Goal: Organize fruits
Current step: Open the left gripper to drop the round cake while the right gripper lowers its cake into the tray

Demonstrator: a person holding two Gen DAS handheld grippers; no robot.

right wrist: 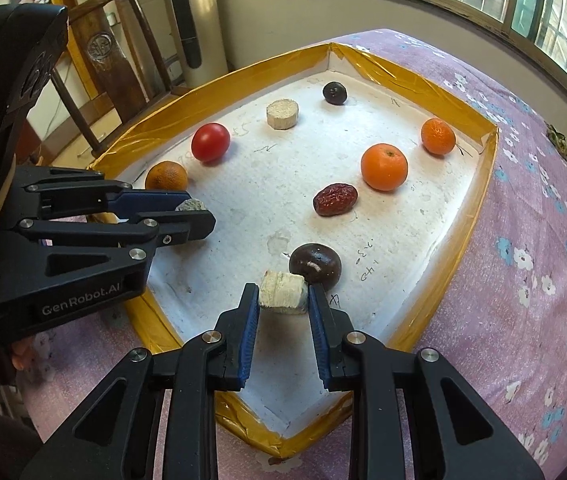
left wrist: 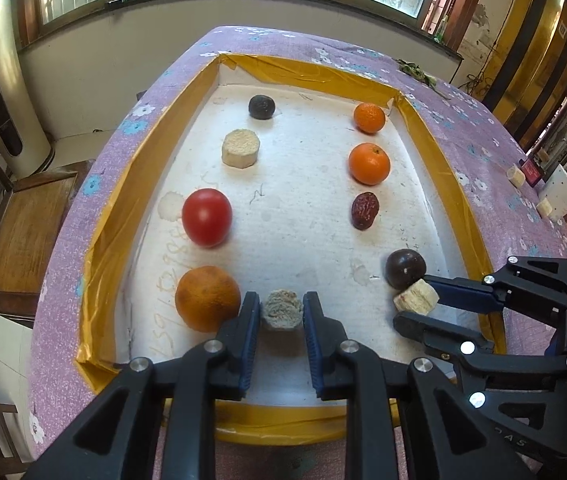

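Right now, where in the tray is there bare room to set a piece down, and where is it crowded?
The widest bare patch is the tray's middle lane, between the tomato and the red date. Also free: the far strip between the dark fruit and the far orange. It is crowded along both side columns and at the near corners, where each gripper holds a chunk.

The left wrist camera sits close above the near edge of the tray (left wrist: pixel 435 128), looking steeply down and along it toward the windows. The right wrist camera looks down at the tray (right wrist: pixel 479 184) from its near right corner, equally close. Both views share the whole tray and each other's hand-held gripper.
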